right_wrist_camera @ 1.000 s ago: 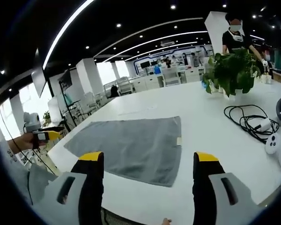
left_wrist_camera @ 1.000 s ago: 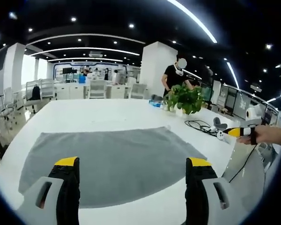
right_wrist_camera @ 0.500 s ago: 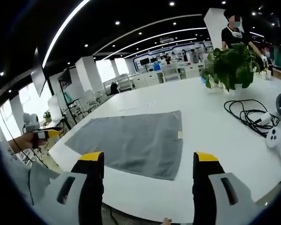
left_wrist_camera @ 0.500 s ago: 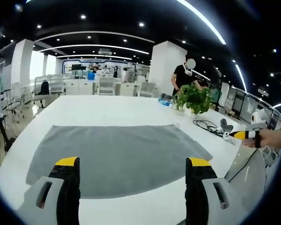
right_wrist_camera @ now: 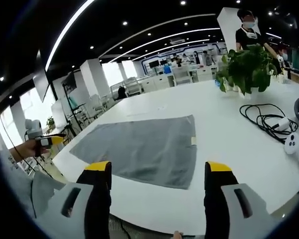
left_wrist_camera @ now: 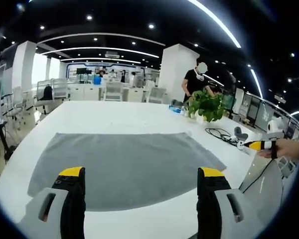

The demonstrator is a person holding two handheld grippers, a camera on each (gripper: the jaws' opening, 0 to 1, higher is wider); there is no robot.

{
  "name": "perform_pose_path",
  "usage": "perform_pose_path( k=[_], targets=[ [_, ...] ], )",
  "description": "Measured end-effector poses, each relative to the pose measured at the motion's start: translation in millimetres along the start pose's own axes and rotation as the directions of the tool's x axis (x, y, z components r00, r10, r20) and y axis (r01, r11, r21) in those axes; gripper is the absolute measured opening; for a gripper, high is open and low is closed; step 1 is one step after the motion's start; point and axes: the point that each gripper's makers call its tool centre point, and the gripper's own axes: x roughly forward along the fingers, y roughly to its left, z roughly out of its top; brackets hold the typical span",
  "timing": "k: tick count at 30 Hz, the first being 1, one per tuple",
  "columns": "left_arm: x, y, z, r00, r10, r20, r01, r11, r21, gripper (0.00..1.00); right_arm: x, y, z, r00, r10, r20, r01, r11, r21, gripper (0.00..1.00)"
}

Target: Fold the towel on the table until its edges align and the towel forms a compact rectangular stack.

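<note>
Lying flat: towel point(left_wrist_camera: 122, 167); plant point(right_wrist_camera: 248, 67), cable point(right_wrist_camera: 265, 121) nearby; both hand-held grippers apparently open, empty.

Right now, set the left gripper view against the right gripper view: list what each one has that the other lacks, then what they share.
Left gripper view: the right gripper, held in a hand off to the right. Right gripper view: the left gripper off to the left, and a small pale tag on the towel's right edge. Shared: the grey towel lying flat and unfolded on the white table, the potted plant, the black cable, a person in black behind the plant, and each view's own open, empty jaws.
</note>
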Motion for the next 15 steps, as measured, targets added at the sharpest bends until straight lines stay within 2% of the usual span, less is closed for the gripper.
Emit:
perform_pose_path(
  k=[11,15],
  targets=[
    [2.5,-5.1,-1.4,1.0,-0.013,-0.008,0.013,1.0,0.007,0.95,0.8,-1.8,-2.7,1.0,-0.003,-0.003,0.003,1.0,0.008,0.76],
    [7.3,-16.3,-1.2,0.999,-0.037,-0.02,0.037,0.999,0.031,0.95,1.4,-2.2,0.1,1.0,0.001,0.006,-0.001,1.0,0.014,0.75]
  ],
)
